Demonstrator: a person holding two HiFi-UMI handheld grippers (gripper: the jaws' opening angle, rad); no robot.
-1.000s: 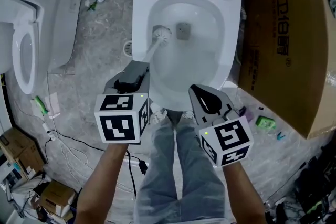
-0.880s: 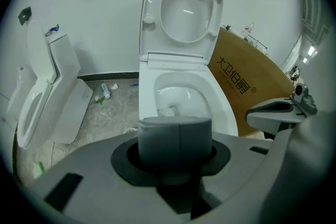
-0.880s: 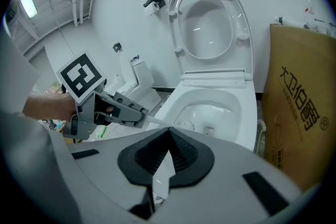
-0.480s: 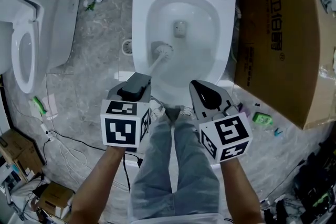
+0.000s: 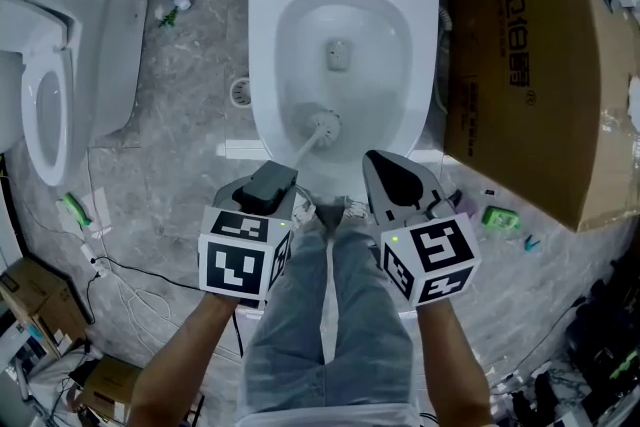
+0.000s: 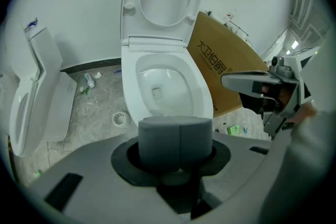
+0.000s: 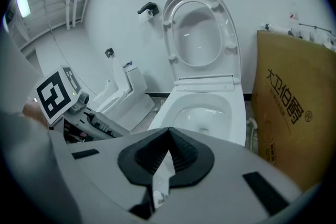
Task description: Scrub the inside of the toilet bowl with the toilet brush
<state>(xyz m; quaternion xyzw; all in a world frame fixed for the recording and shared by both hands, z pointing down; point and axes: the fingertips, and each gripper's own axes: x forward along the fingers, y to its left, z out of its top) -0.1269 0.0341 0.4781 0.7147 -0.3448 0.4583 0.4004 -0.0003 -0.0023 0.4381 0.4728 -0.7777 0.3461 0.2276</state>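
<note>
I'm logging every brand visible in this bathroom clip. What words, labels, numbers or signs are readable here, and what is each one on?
"大卫伯爵" followed by an ® mark: dark print on the face of the cardboard box.
Smaller print on the same box: too small to read.
The two marker cubes: black-and-white square patterns only, no words or numbers.
</note>
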